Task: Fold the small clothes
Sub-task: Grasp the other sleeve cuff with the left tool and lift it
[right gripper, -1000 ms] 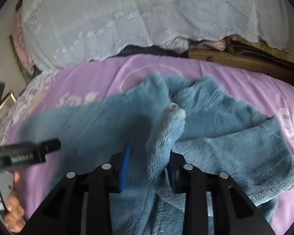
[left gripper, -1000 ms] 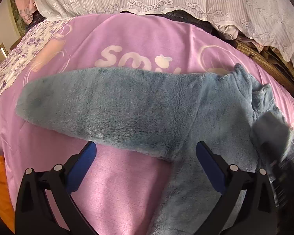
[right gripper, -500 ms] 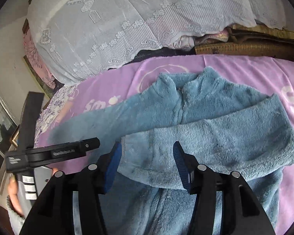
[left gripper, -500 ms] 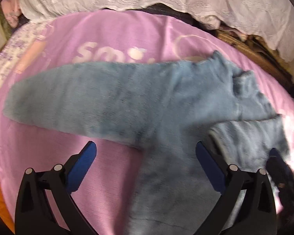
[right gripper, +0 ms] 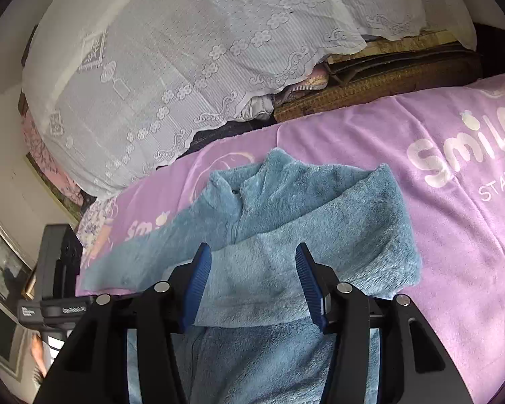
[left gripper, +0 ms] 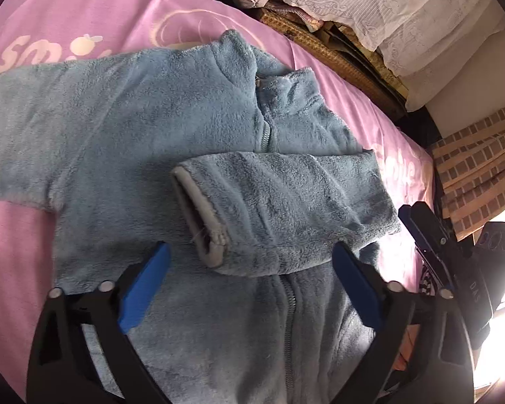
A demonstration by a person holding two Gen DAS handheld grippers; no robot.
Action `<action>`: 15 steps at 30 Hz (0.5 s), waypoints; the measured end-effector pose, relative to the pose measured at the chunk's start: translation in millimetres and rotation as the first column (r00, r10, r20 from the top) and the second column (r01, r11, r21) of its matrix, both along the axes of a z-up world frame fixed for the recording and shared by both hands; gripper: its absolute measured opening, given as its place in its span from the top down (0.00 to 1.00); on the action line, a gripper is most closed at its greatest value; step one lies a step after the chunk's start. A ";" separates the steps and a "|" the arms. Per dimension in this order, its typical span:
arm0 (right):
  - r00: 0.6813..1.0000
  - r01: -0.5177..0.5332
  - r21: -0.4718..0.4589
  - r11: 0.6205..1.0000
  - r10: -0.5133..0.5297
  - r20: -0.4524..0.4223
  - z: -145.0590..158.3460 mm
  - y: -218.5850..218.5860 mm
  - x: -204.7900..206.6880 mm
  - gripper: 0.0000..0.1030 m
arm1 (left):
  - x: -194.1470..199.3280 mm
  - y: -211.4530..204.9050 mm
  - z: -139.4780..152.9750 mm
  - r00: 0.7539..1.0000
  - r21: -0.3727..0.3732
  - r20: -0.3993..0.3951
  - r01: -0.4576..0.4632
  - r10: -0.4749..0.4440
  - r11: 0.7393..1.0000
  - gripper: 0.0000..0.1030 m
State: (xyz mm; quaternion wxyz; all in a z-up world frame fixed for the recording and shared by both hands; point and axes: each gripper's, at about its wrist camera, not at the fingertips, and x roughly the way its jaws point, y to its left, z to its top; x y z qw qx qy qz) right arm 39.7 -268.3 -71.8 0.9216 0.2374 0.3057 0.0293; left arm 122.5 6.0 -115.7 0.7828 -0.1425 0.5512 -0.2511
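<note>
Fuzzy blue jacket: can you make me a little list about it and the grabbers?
garment: fuzzy blue jacket, zipped, lying front up
surface: pink blanket
folded sleeve: right sleeve laid across the chest
other sleeve: left sleeve spread out flat
left gripper: jaws open, holding nothing
right gripper: jaws open, holding nothing

One fleece jacket [left gripper: 192,128], one pink blanket [left gripper: 84,10], one lace cover [right gripper: 185,50].
</note>
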 end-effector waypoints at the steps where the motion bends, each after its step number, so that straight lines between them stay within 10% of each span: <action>1: 1.000 0.002 0.003 1.000 -0.002 0.001 0.2 -2.3 0.4 0.49 | 2.2 -2.9 -2.4 1.000 -0.003 -0.010 0.005 -0.005 1.000 0.32; 9: 0.999 0.042 0.020 0.999 -0.042 0.011 0.9 -26.9 -0.1 0.49 | 10.8 -5.0 -12.6 0.999 0.016 -0.036 -0.015 0.016 1.000 0.89; 15: 0.998 0.068 0.035 0.997 -0.068 0.017 10.3 -44.5 15.9 0.49 | 17.1 1.9 37.2 0.984 0.056 0.168 -0.076 0.066 0.996 0.90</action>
